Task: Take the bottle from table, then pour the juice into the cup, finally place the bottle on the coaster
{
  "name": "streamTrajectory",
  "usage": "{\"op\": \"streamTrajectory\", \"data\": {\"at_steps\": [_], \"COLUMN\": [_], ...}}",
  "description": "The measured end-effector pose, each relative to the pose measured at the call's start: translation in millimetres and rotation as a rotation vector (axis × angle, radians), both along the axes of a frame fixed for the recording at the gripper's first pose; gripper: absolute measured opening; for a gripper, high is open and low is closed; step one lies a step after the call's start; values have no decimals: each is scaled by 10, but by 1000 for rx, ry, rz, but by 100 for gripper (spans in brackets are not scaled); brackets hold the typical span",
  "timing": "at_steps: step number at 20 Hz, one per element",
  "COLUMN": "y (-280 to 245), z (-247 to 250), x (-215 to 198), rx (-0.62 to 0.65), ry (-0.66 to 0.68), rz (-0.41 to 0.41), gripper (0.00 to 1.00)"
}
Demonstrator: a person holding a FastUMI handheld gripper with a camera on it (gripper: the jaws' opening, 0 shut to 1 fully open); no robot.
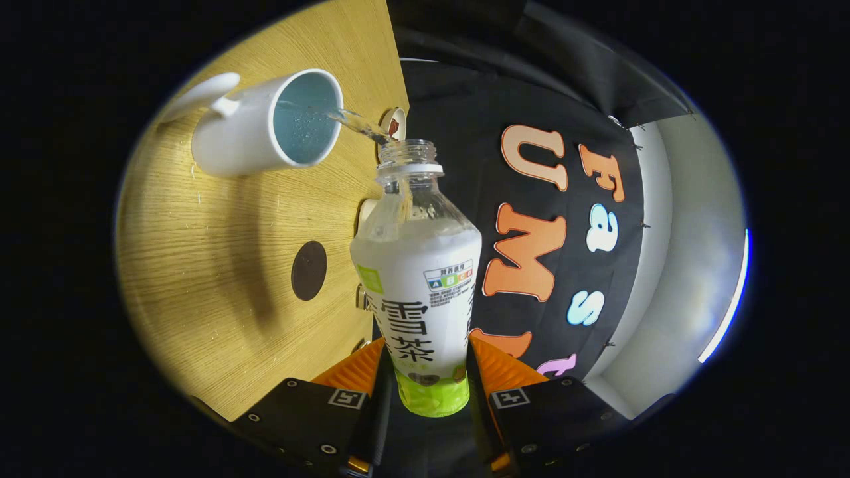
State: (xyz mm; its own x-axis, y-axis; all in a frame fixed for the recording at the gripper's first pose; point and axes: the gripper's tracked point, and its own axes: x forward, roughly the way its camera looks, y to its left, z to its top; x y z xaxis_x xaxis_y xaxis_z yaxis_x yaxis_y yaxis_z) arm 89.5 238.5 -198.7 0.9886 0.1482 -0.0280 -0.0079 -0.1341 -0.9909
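Orange ribbed fingers (364, 364) of the gripper (425, 372) are clenched on the lower body of the bottle (417, 279), one pad on each flank. The bottle's long axis runs straight ahead from the fingers toward 12 o'clock, and its open mouth points that way. A clear stream (355, 123) leaves the mouth toward 10 o'clock and lands inside the white cup (265, 126), whose blue inside already holds liquid. The cup lies up at 10 o'clock from the fingers, just beyond the bottle's mouth, handle turned away. The pour is under way, I judge. The dark round coaster (309, 270) sits on the wooden table (199, 265) at 9 o'clock from the bottle's middle, nearer the fingers than the cup is. Placing will call for righting the bottle and swinging it that way.
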Motion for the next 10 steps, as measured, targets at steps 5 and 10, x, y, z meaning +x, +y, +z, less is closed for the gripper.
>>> {"op": "streamTrajectory", "data": {"at_steps": [5,10], "y": [3,29], "z": [28,25], "x": [-33,-20], "rx": [-22,-48], "ry": [0,-2], "rz": [10,22], "gripper": [54,54]}}
